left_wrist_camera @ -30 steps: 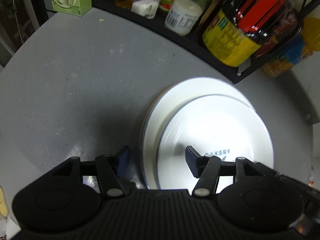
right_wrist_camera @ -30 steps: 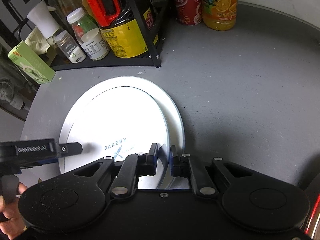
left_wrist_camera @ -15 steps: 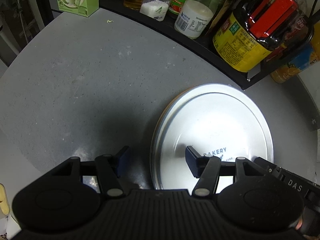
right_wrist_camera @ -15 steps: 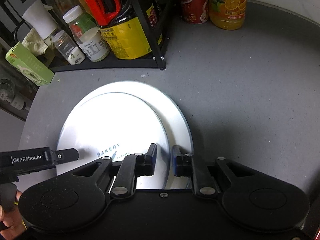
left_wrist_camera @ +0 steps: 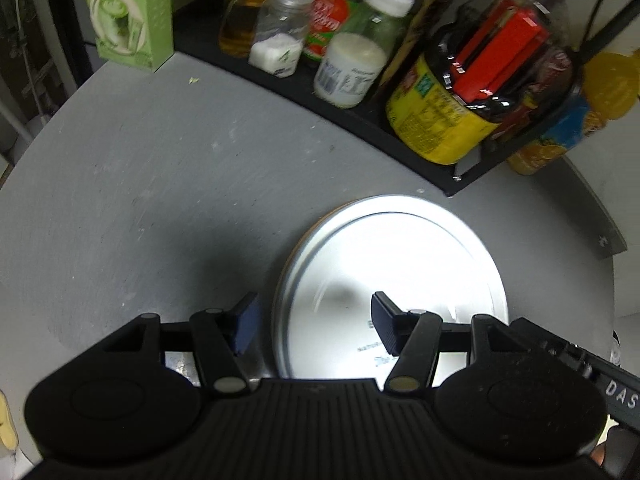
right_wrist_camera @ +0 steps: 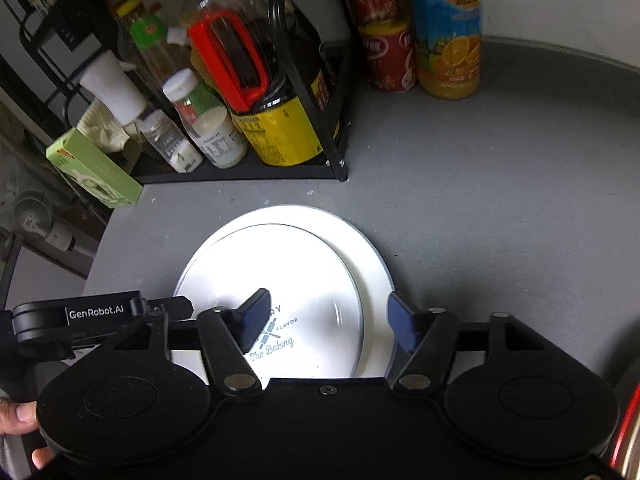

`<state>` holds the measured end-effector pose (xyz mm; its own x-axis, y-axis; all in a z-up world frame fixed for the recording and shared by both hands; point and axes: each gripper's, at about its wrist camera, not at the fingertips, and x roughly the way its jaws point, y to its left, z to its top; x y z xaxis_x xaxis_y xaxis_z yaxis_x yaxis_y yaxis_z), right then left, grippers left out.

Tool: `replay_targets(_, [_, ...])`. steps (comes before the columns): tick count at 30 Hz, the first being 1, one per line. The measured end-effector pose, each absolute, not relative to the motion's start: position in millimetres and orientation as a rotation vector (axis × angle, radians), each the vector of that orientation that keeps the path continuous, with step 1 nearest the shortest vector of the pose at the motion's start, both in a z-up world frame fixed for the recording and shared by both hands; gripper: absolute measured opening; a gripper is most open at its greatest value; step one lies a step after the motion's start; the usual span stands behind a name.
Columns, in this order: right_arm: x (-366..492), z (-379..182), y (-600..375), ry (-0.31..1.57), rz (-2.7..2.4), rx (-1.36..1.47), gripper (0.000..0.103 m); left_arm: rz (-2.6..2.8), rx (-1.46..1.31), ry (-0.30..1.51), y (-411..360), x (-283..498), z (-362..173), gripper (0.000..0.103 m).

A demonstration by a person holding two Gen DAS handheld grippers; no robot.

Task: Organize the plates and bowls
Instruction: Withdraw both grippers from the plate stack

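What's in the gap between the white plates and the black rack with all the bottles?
Nothing. In the right wrist view, only bare grey table lies between the stacked plates and the black rack.

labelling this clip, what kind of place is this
Probably a home kitchen or dining corner: a black rack of condiment bottles, soda cans and an orange juice bottle stand on a round grey table with stacked white plates.
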<state>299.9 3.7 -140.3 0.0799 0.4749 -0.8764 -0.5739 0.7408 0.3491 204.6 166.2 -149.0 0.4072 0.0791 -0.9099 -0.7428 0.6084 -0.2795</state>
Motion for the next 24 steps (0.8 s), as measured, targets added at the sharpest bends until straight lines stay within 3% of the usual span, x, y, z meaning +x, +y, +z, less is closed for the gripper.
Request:
replay_targets(5, [287, -121, -12, 1.212, 0.743, -0.061, 0.091, 0.532, -0.722, 1.0, 154, 198, -130, 0.079])
replay_targets(10, [268, -103, -35, 1.159, 0.686, -0.014, 0.103, 0.469, -0.669, 0.976, 139, 187, -110, 0.086])
replay_targets(24, [245, -72, -106, 1.115, 0.584, 0.077, 0.103, 0.309, -0.578, 0.961, 82, 189, -79, 0.087])
